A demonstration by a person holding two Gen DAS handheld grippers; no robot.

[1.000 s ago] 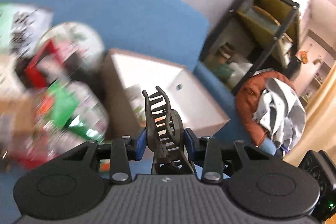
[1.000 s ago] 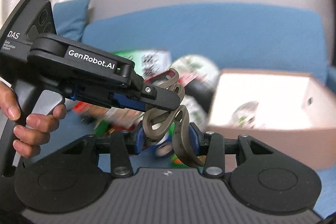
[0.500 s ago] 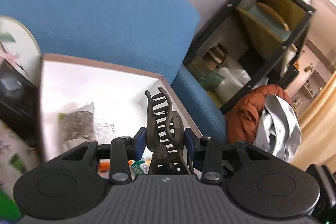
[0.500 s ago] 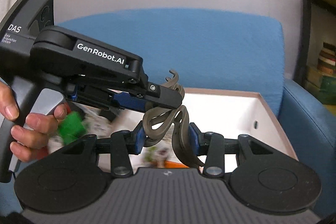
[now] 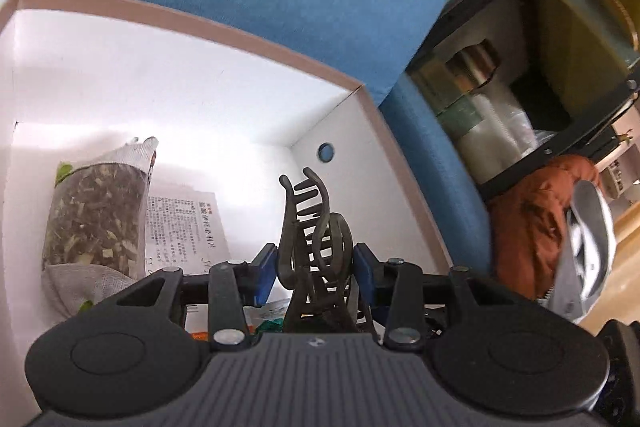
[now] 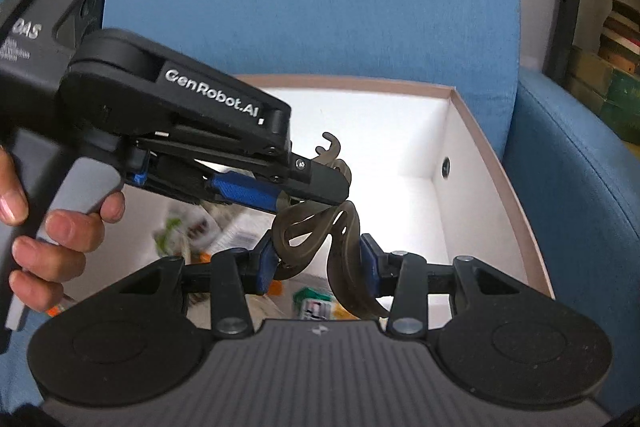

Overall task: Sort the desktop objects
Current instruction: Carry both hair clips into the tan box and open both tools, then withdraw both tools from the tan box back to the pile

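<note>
A brown claw hair clip (image 5: pixel 310 227) is held by both grippers above the open white box (image 5: pixel 352 131). My left gripper (image 5: pixel 315 269) is shut on the clip, its teeth pointing up and away. My right gripper (image 6: pixel 318 259) is shut on the same clip (image 6: pixel 320 223) from the near side. The left gripper (image 6: pixel 316 183) also shows in the right wrist view, reaching in from the left onto the clip. In the box lie a clear bag of dried herbs (image 5: pixel 96 223), a printed leaflet (image 5: pixel 184 227) and small packets (image 6: pixel 316 303).
The white box (image 6: pixel 480 151) with a brown rim sits on a blue chair (image 6: pixel 320 7). A black shelf unit (image 5: pixel 540 67) with jars stands to the right. An orange and grey garment heap (image 5: pixel 560 227) lies beside it. A hand (image 6: pixel 56 235) holds the left gripper's handle.
Both grippers have carried the hair clip to the right, from over the pile of packets and tins to over the white box. The clip stays gripped by both.
</note>
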